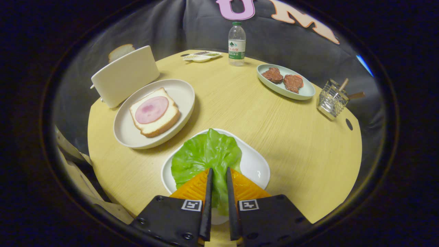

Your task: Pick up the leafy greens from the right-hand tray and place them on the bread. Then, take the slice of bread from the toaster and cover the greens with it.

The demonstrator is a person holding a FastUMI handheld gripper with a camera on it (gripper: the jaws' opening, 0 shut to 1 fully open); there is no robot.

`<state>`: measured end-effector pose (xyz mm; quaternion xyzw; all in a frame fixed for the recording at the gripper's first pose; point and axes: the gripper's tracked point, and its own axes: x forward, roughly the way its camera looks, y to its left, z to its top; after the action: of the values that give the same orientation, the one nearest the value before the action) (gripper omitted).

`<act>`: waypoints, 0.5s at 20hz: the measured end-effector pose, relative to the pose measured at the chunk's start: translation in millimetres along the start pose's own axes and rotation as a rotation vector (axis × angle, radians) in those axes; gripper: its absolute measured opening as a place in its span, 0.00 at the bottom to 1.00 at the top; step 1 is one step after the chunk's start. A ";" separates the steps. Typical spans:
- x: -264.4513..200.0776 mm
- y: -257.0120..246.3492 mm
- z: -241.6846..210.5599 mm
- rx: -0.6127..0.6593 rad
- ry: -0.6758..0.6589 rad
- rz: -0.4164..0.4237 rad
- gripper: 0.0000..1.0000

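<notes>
Across the round wooden desk [240,113] the things lie spread out: a white toaster [123,75] near its far left edge holds a slice of bread [120,51] upright in its slot, and just beside it a plate [181,96] carries the bread [156,118] topped with a ham round [152,109]. At the near edge a white tray [253,164] holds the leafy greens [205,154]. Reaching low and level over that tray, the claw [218,171] has its fingers nearly together, clenched on the near part of the greens, which show in the narrow gap between them.
</notes>
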<state>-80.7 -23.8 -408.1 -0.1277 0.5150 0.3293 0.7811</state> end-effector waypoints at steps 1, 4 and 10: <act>-0.3 0.6 -0.7 0.004 -0.004 -0.005 0.13; -12.5 3.7 7.6 -0.004 -0.037 -0.023 0.05; -42.3 19.7 41.5 0.024 -0.088 -0.027 0.03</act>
<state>-74.2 -2.8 -349.7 -0.1104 0.4822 0.3179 0.8089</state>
